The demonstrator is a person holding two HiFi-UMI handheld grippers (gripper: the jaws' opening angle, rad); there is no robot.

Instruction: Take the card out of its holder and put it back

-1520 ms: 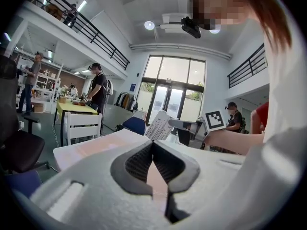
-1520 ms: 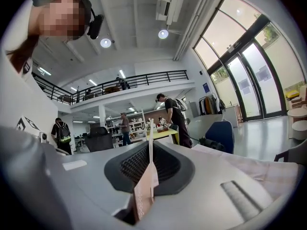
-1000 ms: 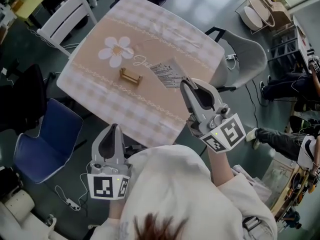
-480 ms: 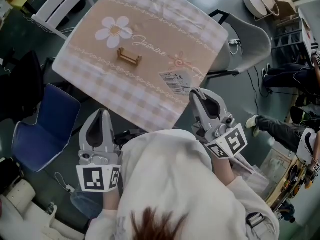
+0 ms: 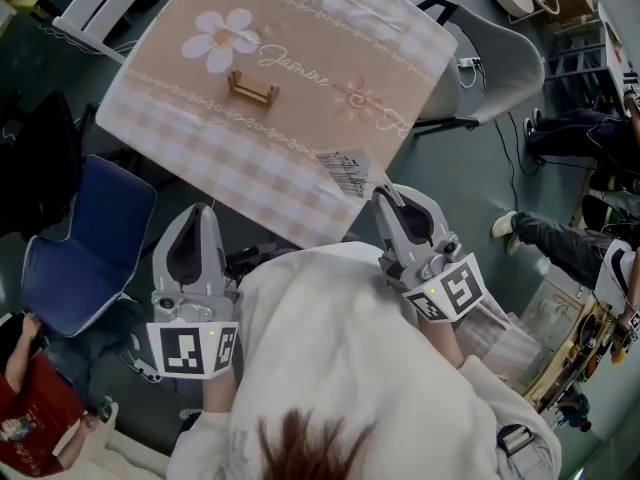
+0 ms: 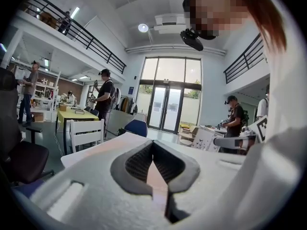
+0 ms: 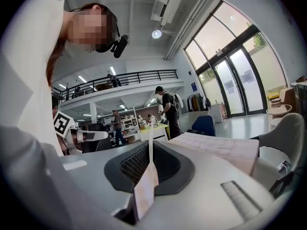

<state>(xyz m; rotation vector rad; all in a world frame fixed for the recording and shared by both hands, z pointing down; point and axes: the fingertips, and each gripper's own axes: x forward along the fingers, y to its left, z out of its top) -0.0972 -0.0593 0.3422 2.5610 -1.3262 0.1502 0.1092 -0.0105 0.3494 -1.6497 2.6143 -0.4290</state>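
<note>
Two tongs are hovering at the counter's near edge: the right tongs are clamping the card, well apart from its holder; the left tongs are resting together, gripping nothing.

I can read only one word, "Jasmine", in cursive on the cloth covering the bench. The card carries print too small to read.

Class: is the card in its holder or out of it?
Out. The right gripper pinches the card near the edge of the tablecloth; the holder stands empty farther up it.
</note>
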